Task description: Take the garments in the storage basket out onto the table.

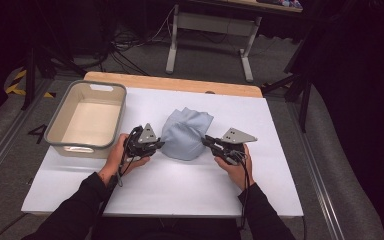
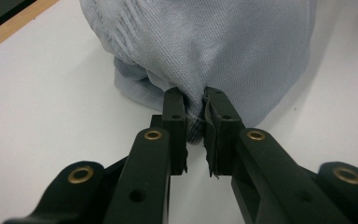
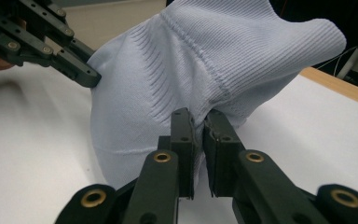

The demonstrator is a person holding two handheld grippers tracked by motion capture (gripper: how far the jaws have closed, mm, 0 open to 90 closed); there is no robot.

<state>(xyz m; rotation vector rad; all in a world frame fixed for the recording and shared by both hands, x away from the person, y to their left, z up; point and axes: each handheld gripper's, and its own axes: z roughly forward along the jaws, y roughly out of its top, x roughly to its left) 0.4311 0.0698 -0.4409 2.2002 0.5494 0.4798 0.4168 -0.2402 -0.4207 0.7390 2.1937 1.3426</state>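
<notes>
Floor, left: grey carpet (image 1: 10, 130), with yellow-and-black hazard tape (image 1: 16, 82) near a dark stand; a metal rail runs along the table's left flank.
Bin: beige plastic bin (image 1: 60, 131), rectangular, seated on the table's left part at the far-left corner of the sheet; interior bare.
Surface: white sheet (image 1: 180, 192) laid over a wooden tabletop (image 1: 180, 82); wood exposed as a strip along the far edge.
Left hand: wrapped around the gripper body, black sleeve entering from the bottom edge.
Left gripper (image 1: 156, 145): just right of the bin, aimed right; jaws clamped on a pinch of fabric at the cloth's left edge, confirmed in the left gripper view (image 2: 196, 123).
Cloth: light blue ribbed cloth (image 1: 185, 132), bunched into a mound at the centre of the sheet, between the two grippers; ribbing and a stitched seam visible in the right gripper view (image 3: 205, 60).
Right gripper (image 1: 206, 140): at the cloth's right edge, aimed left; jaws clamped on a fold of fabric, seen close in the right gripper view (image 3: 198, 135); grey three-cornered plate on top.
Right hand: under the gripper body, black sleeve.
Background: dark room; grey table frame (image 1: 210, 27) with cables on the floor beyond the far edge.
Floor, right: grey carpet, metal rail, dark stand legs.
</notes>
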